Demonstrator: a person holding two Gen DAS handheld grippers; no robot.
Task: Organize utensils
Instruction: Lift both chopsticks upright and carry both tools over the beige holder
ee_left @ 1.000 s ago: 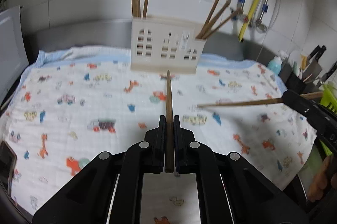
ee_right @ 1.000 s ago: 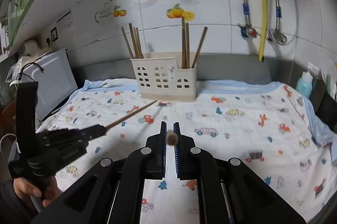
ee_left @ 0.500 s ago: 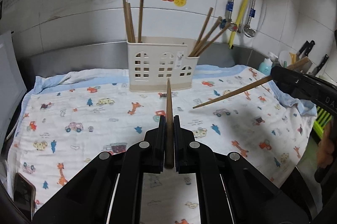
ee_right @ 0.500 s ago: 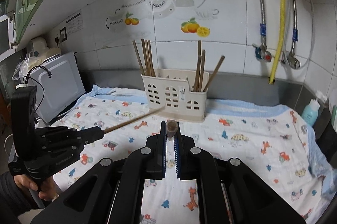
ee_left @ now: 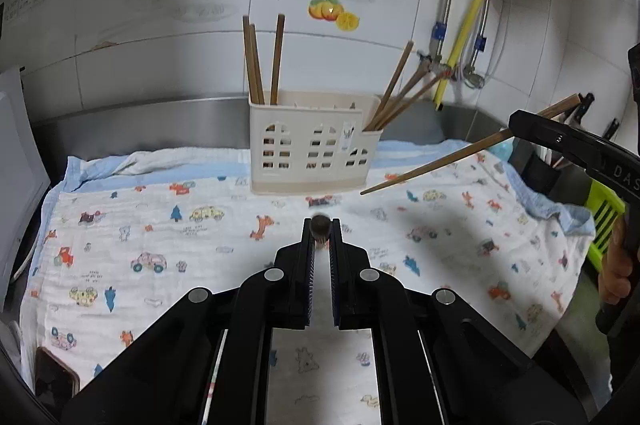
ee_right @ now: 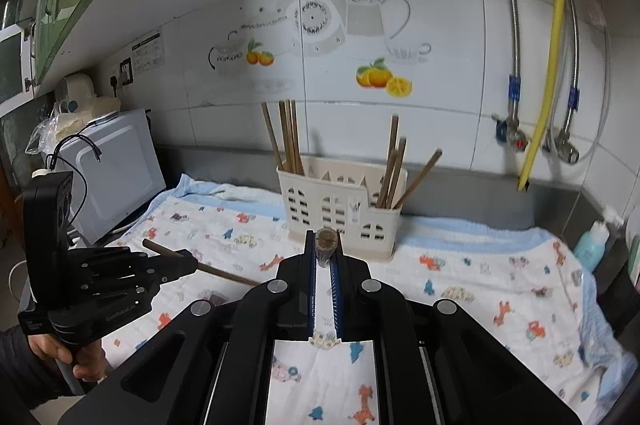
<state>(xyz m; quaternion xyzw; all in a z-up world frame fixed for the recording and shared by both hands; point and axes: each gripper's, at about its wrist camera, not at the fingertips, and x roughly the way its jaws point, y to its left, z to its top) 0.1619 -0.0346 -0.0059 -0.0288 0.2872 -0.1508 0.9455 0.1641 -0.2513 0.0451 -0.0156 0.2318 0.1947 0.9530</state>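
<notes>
A cream utensil holder with cut-out windows stands at the back of the cloth, also in the right wrist view. Brown chopsticks stand in its left end and lean out of its right end. My left gripper is shut on a chopstick seen end-on, above the cloth in front of the holder. My right gripper is shut on a chopstick, also end-on. That chopstick points down-left toward the holder in the left wrist view. The left chopstick shows in the right wrist view.
A printed cloth covers the counter. A microwave stands at the left. Pipes and a yellow hose hang on the tiled wall at the right. A blue bottle, a knife block and a green rack sit at the right edge.
Both grippers have lifted and tilted their chopsticks. The left chopstick, seen lengthwise before, now shows end-on. The right chopstick has risen and slants more steeply.
</notes>
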